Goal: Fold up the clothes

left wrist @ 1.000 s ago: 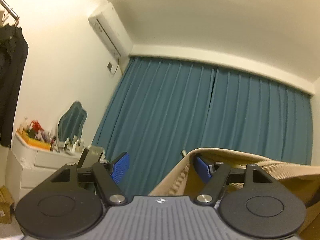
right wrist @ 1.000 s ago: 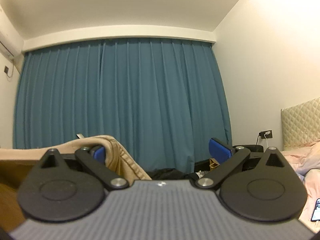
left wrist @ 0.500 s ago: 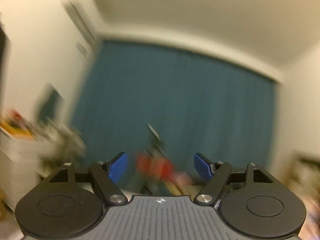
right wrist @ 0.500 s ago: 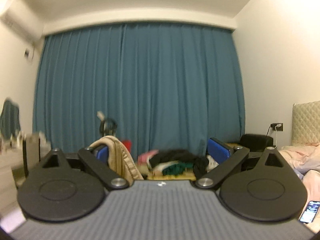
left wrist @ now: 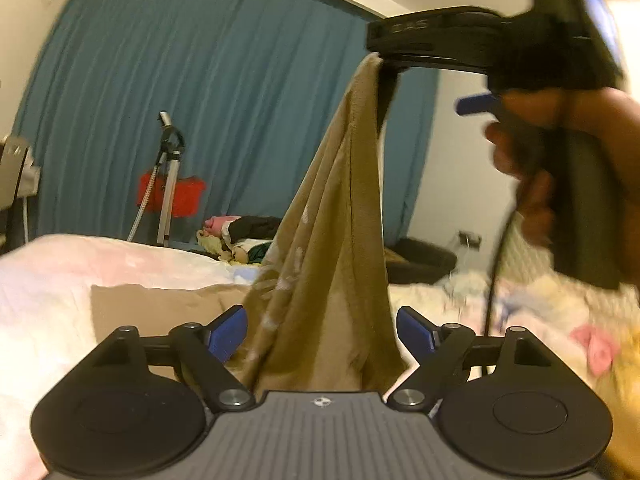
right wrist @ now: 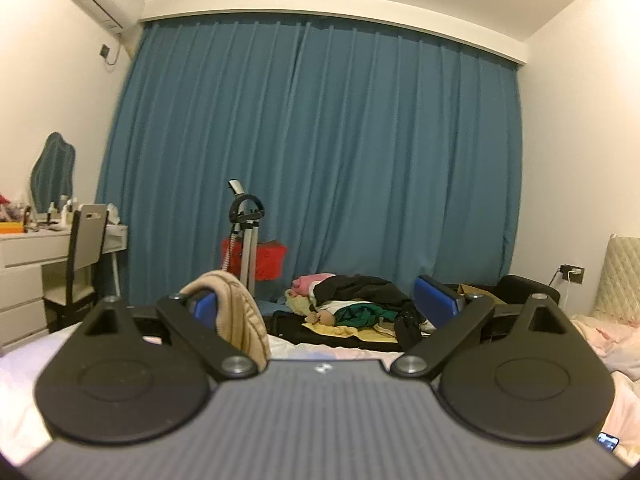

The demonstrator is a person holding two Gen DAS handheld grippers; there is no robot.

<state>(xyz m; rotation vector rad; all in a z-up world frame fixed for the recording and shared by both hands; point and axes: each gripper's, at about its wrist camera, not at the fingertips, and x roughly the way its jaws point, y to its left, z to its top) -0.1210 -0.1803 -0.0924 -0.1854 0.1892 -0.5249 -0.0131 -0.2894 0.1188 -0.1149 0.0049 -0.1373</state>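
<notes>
A tan garment [left wrist: 332,248] hangs from my right gripper [left wrist: 380,60], seen high in the left wrist view, and drops down to the bed between my left gripper's [left wrist: 322,330] blue pads. Part of it lies flat on the pink bedcover [left wrist: 60,272]. My left jaws stand wide open around the hanging cloth without pinching it. In the right wrist view my right gripper [right wrist: 328,304] has its jaws wide apart, with the tan cloth [right wrist: 236,312] draped over the left finger.
A pile of mixed clothes [right wrist: 356,308] lies at the far bed edge before the blue curtain [right wrist: 320,152]. A stand with a red item [right wrist: 252,256], a chair [right wrist: 80,264] and a white dresser [right wrist: 24,264] are on the left. A headboard [right wrist: 620,276] is on the right.
My left gripper has let go of the tan garment and swung down and right, now facing the hanging cloth and my right gripper. My right gripper tilted down, still carrying the cloth.
</notes>
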